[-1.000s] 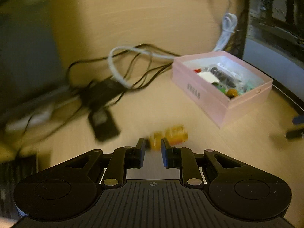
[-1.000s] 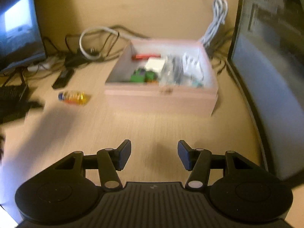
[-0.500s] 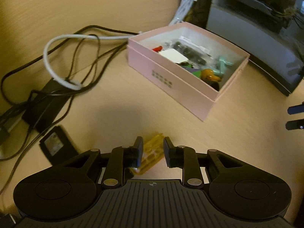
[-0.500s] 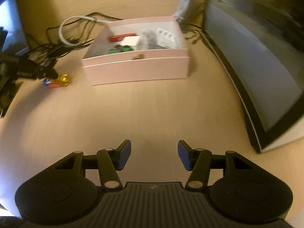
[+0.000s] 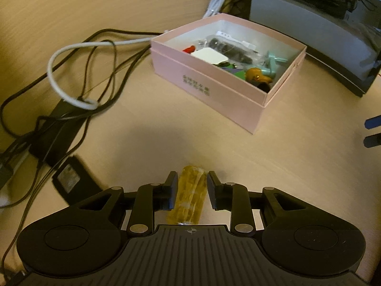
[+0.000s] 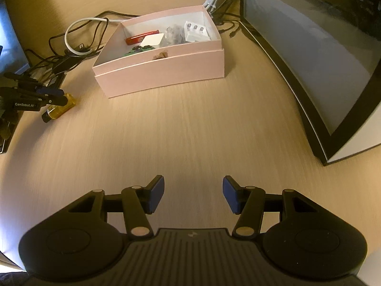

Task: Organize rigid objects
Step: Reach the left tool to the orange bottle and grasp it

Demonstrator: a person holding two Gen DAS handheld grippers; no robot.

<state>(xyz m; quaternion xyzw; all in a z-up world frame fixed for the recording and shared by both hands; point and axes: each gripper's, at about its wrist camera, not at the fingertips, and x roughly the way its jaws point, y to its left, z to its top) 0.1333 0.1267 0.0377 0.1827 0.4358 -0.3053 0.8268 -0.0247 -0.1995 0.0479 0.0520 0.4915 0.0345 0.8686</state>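
A small yellow clear bottle (image 5: pixel 190 196) lies on the wooden desk between the fingers of my left gripper (image 5: pixel 190 191). The jaws straddle it with a small gap on each side, so the gripper is open around it. The bottle (image 6: pixel 60 108) and the left gripper (image 6: pixel 47 95) also show at the far left of the right wrist view. A pink box (image 5: pixel 214 88) holding several small items stands beyond it, also seen in the right wrist view (image 6: pixel 166 71). My right gripper (image 6: pixel 193 196) is open and empty over bare desk.
A tangle of black and white cables (image 5: pixel 78 71) and a black power adapter (image 5: pixel 54 133) lie left of the box. A small black device (image 5: pixel 71 181) lies near the left gripper. A curved monitor (image 6: pixel 321 59) stands on the right.
My left gripper has moved forward so the bottle now lies straight between its fingers, which stand slightly wider. The right gripper has drawn back and risen a little from the box.
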